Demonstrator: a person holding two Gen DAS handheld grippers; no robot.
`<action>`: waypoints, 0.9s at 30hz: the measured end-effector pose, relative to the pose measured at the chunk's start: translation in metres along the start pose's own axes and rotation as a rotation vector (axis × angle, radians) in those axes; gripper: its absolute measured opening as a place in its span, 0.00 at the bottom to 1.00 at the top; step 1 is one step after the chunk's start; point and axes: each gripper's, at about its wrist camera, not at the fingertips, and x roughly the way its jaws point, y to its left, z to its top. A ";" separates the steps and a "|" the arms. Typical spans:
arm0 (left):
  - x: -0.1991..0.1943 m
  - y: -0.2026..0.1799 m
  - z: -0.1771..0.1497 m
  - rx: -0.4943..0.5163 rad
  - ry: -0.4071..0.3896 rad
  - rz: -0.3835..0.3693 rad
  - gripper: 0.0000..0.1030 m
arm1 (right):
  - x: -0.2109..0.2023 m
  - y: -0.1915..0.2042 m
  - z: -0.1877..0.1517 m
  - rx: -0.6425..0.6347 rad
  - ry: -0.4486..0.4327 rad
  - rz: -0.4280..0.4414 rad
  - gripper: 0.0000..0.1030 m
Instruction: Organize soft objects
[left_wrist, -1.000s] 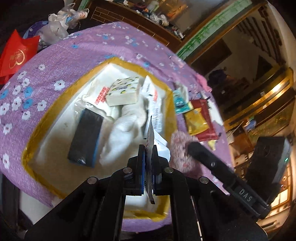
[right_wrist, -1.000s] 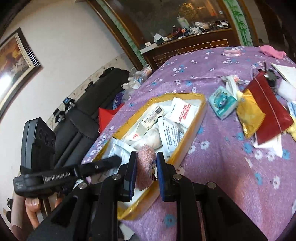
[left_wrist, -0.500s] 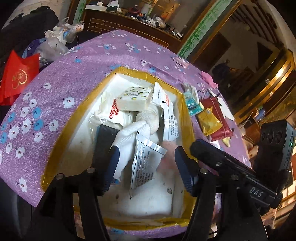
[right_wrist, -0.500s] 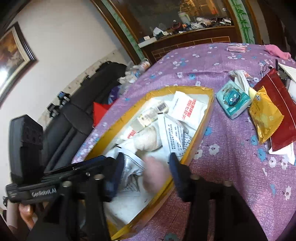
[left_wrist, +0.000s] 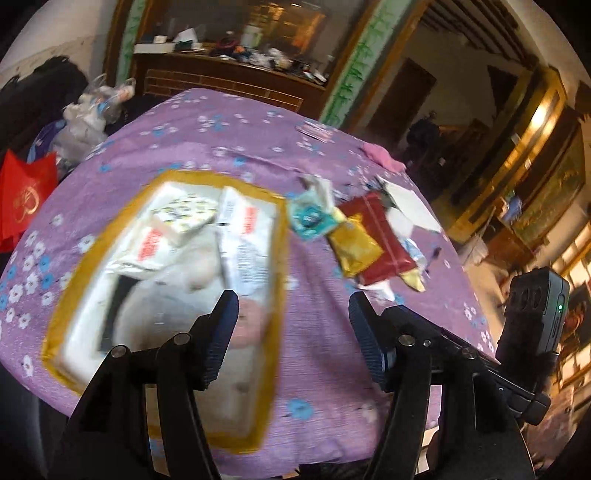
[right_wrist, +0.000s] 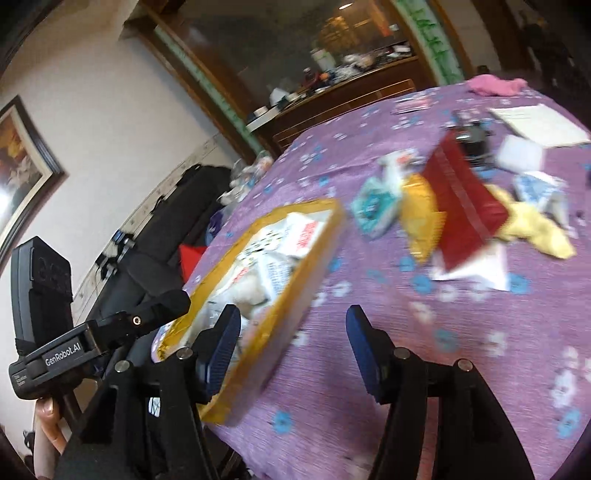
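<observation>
A yellow-rimmed box (left_wrist: 279, 258) (right_wrist: 295, 280) lies on the purple flowered tablecloth (left_wrist: 317, 350) and holds white packets, a white sock bundle, a dark flat item and a pink fluffy thing (left_wrist: 251, 321). A pile to its right has a teal tissue pack (left_wrist: 310, 218) (right_wrist: 373, 210), a gold packet (left_wrist: 354, 247) (right_wrist: 417, 218), a red pouch (left_wrist: 380, 236) (right_wrist: 461, 192) and a yellow cloth (right_wrist: 535, 229). My left gripper (left_wrist: 291, 336) is open and empty over the box's right rim. My right gripper (right_wrist: 291, 343) is open and empty at the box's near corner.
A pink cloth (left_wrist: 380, 155) (right_wrist: 495, 83) lies at the table's far side, with white paper (right_wrist: 539, 122) and a dark object (right_wrist: 471, 138) near the pile. A red bag (left_wrist: 26, 192) and black chairs stand left of the table. A wooden cabinet is behind.
My left gripper let go of the silver packet and my right let go of the pink fluffy thing, both into the box. Both grippers opened wide and swung right toward the pile.
</observation>
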 end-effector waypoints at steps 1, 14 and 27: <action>0.002 -0.008 0.000 0.010 0.004 -0.006 0.61 | -0.004 -0.004 0.001 0.007 -0.002 -0.012 0.58; 0.061 -0.058 0.023 0.003 0.127 -0.074 0.61 | -0.031 -0.059 0.013 0.084 -0.034 -0.084 0.58; 0.124 -0.069 0.057 -0.005 0.174 -0.067 0.61 | -0.024 -0.092 0.038 0.079 -0.024 -0.056 0.70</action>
